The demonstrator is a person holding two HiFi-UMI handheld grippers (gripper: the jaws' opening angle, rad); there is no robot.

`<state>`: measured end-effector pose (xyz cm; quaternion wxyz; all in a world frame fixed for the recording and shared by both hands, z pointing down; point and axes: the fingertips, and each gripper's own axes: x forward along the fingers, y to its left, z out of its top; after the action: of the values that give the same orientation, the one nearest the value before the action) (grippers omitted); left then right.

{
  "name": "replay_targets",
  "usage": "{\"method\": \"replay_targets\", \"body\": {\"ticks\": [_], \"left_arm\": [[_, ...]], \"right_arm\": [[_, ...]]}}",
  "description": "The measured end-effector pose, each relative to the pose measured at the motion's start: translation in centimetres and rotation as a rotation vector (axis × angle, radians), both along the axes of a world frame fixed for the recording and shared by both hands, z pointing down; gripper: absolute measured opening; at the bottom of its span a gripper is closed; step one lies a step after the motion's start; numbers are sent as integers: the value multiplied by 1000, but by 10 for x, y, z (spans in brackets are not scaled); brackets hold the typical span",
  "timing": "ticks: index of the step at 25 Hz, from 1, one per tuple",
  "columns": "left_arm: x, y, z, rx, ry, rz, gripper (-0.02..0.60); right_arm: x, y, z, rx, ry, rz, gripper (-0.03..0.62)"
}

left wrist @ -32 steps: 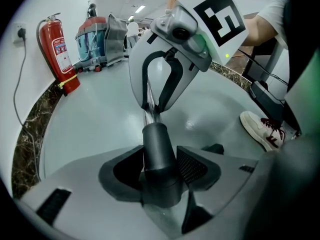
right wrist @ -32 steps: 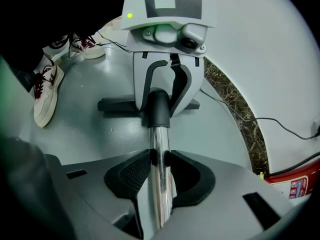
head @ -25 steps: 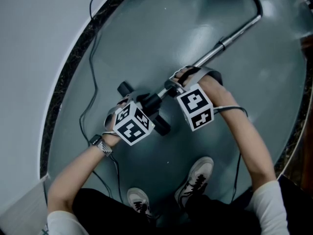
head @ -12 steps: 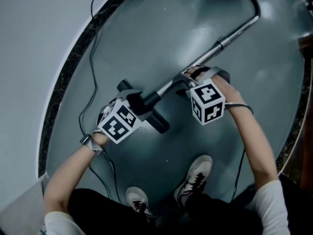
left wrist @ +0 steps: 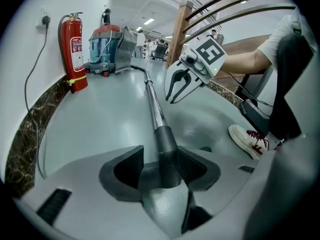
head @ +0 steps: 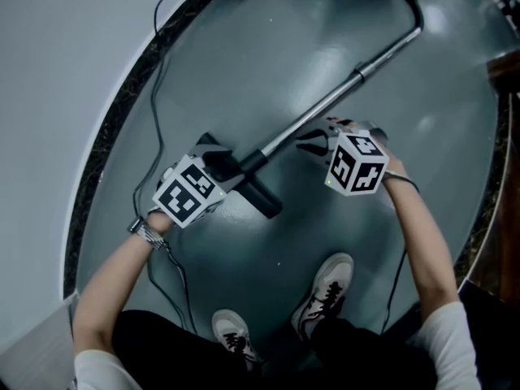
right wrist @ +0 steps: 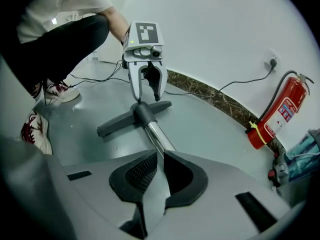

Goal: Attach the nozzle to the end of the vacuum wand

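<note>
The black T-shaped nozzle (head: 264,201) lies on the grey floor, joined to the end of the metal wand (head: 341,88), which runs up to the right. My left gripper (head: 218,169) hovers just above the nozzle's neck (left wrist: 165,139). Its jaws have just been closing but stand open, with the neck showing beyond them and not pinched. My right gripper (head: 317,145) hangs beside the wand, a little to its right. Its jaws have just been closing and are shut with nothing between them. The right gripper view shows the left gripper (right wrist: 148,95) over the nozzle (right wrist: 120,121).
A red fire extinguisher (left wrist: 72,49) and the vacuum canister (left wrist: 105,51) stand by the white wall. A dark marble skirting (head: 114,120) curves along the floor's edge, with a thin cable (head: 150,112) beside it. The person's shoes (head: 325,291) are near the bottom.
Both grippers have let go of the wand and nozzle joint and drawn back. The left went down-left, the right went right and rolled. The nozzle stays on the wand.
</note>
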<state>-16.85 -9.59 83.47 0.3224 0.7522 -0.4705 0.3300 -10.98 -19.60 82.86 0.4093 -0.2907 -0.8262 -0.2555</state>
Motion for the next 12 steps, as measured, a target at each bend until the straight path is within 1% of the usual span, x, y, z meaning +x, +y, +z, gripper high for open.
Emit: {"method": "replay_targets", "body": {"ticks": [3, 5, 6, 7, 10, 12], "left_arm": [[2, 0, -2, -3, 0, 3, 179], [-2, -1, -3, 9, -19, -30, 147], [-7, -3, -5, 21, -38, -62, 51], [-13, -5, -6, 31, -52, -94, 0], [-23, -10, -10, 49, -52, -152, 0], [-29, -16, -13, 65, -76, -170, 0]], "right_arm": [[-2, 5, -2, -10, -10, 49, 51], [-2, 9, -3, -50, -16, 108, 48], [-2, 11, -4, -76, -24, 139, 44], [-2, 13, -6, -98, -32, 167, 43], [0, 18, -9, -116, -62, 233, 41], [0, 20, -12, -117, -86, 273, 37]]}}
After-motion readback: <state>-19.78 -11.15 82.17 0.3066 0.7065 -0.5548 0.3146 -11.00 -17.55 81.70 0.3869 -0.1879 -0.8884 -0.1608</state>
